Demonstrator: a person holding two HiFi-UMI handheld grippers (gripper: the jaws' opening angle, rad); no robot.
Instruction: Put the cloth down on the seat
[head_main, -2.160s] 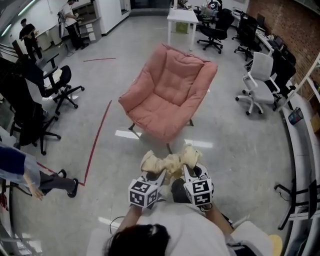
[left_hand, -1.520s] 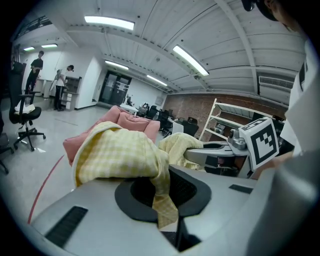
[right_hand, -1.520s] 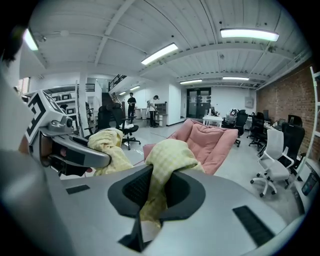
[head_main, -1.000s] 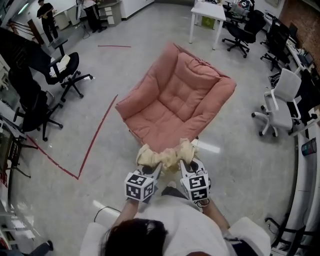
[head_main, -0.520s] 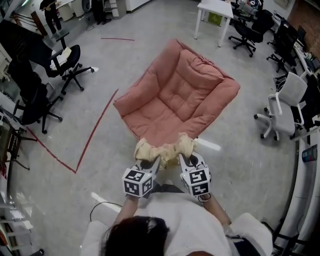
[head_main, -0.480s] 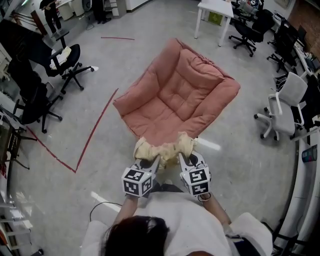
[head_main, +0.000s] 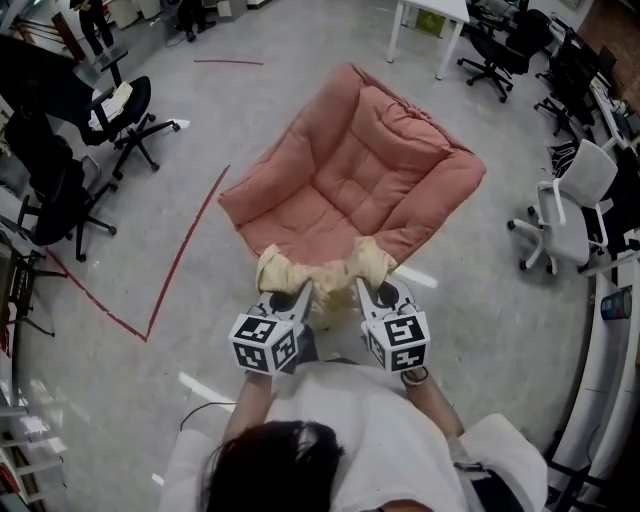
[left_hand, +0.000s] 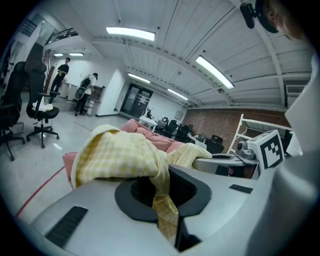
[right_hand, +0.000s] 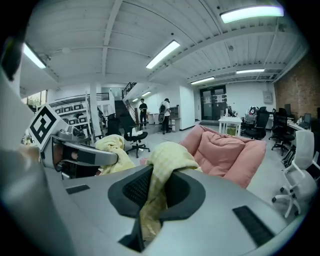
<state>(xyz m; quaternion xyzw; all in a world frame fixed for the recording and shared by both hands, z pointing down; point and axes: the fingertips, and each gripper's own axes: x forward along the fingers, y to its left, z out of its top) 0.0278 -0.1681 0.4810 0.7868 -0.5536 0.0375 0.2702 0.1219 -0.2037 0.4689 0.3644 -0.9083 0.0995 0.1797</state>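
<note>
A pale yellow checked cloth hangs bunched between my two grippers, just over the front edge of a pink cushioned chair. My left gripper is shut on the cloth's left end, which drapes over its jaws. My right gripper is shut on the right end. In the right gripper view the pink chair lies straight ahead, with the left gripper off to the left. The seat of the chair is bare.
Black office chairs stand at the left, a white office chair at the right, a white table behind the pink chair. Red tape runs along the grey floor. People stand far off at the back left.
Both grippers have carried the cloth forward from in front of the chair to its front edge. The chair now sits closer and larger in the head view.
</note>
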